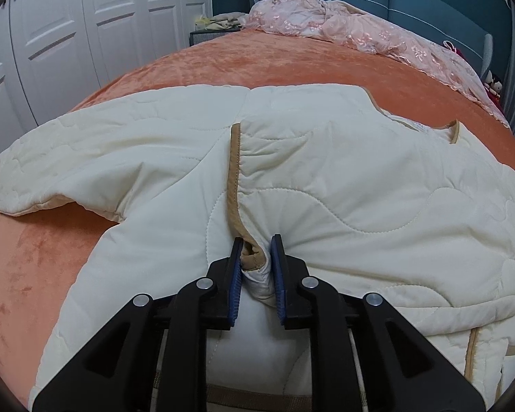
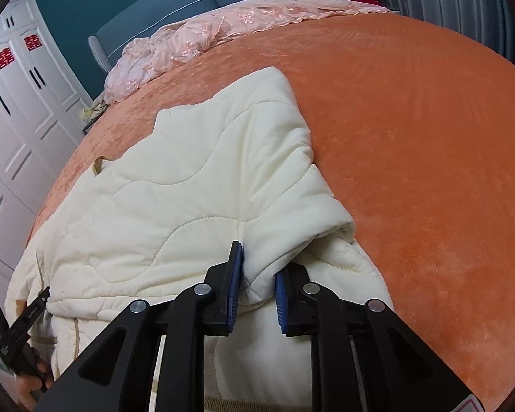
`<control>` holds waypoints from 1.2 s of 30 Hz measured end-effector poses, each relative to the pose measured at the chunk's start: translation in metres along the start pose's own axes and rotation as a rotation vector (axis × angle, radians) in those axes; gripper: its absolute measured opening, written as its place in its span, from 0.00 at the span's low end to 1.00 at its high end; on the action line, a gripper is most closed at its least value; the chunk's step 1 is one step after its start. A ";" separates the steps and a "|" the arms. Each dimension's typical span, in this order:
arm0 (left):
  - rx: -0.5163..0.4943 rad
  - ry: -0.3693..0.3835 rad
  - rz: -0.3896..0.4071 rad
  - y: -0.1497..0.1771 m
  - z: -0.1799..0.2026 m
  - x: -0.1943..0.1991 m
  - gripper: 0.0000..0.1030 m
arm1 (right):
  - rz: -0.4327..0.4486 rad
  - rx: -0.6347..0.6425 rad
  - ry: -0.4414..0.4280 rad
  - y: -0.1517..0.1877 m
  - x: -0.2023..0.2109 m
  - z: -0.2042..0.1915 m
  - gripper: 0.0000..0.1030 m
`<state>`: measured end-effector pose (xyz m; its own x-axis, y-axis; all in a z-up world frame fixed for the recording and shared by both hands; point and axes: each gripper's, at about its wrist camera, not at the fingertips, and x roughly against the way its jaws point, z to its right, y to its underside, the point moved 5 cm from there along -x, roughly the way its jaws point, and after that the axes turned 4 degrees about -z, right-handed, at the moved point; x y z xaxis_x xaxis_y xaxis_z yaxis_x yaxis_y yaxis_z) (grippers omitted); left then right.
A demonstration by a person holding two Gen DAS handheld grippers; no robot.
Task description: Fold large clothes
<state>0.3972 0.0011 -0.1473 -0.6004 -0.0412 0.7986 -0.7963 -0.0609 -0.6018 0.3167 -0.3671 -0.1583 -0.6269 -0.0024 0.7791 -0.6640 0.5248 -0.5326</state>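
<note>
on orange bedspread point(image 1: 292, 65), both tools pinch cream quilted jacket point(image 1: 326, 178).

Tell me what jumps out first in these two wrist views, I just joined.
A cream quilted jacket lies spread over the orange bedspread, filling the near half of both views. Each gripper pinches a fold of it: the left gripper on the tan-trimmed edge, the right gripper on plain cream fabric. A pink lace cover lies crumpled by the blue headboard.
</note>
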 end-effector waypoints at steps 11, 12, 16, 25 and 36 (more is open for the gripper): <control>0.007 -0.001 0.017 0.001 0.000 0.001 0.19 | -0.039 0.367 -0.077 0.048 -0.002 -0.159 0.19; 0.010 0.003 0.017 0.001 0.000 0.001 0.20 | -0.057 0.352 -0.088 0.052 -0.008 -0.162 0.19; 0.002 -0.006 0.023 0.001 0.001 0.000 0.20 | -0.078 0.347 -0.058 0.063 -0.029 -0.164 0.19; 0.008 -0.001 0.034 0.001 -0.001 0.002 0.21 | -0.007 0.429 0.010 0.084 -0.034 -0.170 0.18; 0.435 0.111 0.065 -0.014 -0.197 0.069 0.91 | 0.009 0.442 0.030 0.084 -0.032 -0.172 0.18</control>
<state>0.3528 0.1954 -0.0846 -0.6716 0.0465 0.7395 -0.6656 -0.4763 -0.5745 0.3510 -0.1767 -0.1708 -0.6256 0.0283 0.7796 -0.7733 0.1098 -0.6245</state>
